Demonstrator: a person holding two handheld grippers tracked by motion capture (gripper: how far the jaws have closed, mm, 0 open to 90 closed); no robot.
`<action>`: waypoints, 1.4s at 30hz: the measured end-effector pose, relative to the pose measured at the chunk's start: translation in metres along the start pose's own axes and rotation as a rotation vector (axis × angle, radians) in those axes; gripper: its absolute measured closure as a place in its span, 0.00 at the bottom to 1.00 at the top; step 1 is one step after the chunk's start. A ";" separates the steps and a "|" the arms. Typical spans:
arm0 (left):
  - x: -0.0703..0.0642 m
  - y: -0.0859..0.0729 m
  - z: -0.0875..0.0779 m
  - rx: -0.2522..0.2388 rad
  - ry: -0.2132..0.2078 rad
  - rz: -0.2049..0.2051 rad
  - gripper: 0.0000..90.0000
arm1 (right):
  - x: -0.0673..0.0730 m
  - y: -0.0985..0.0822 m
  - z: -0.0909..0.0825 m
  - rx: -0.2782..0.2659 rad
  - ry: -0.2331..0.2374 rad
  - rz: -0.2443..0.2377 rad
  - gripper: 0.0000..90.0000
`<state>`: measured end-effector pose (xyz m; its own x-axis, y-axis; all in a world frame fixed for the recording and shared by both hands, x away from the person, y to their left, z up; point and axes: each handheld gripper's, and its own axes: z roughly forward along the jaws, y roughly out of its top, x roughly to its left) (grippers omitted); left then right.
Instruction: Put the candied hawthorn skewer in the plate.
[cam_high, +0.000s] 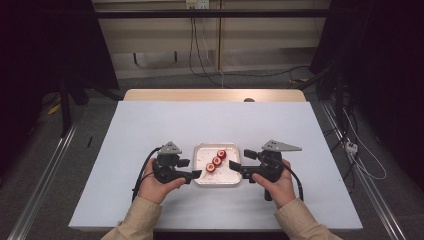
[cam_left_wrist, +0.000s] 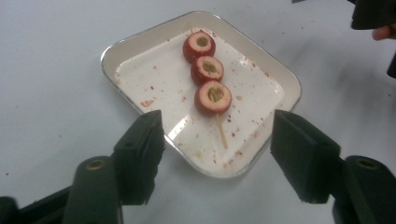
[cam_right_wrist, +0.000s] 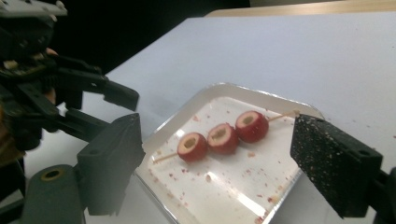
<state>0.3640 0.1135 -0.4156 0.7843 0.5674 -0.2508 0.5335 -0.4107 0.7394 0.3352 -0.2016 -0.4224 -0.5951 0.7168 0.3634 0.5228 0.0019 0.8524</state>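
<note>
The skewer (cam_high: 216, 161) lies done in the tray (cam_high: 200, 150); both grippers' fingers are open and hold nothing.

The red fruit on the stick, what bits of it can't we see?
- Fruit pieces: undersides hidden against the tray in every view.
- Stick: middle hidden inside the fruit; far tip too thin to find in the left gripper view.
- High view: the fruit's hollow centres are too small to make out.
</note>
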 end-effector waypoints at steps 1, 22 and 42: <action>0.001 -0.002 -0.002 -0.002 -0.006 0.005 0.37 | 0.000 -0.001 0.000 0.005 -0.003 -0.009 0.18; 0.024 -0.032 -0.037 -0.076 0.009 -0.001 0.20 | -0.008 -0.029 -0.019 0.044 -0.041 -0.075 0.18; 0.043 -0.052 -0.059 -0.090 0.079 -0.010 0.16 | -0.018 -0.045 -0.043 0.025 -0.063 -0.103 0.18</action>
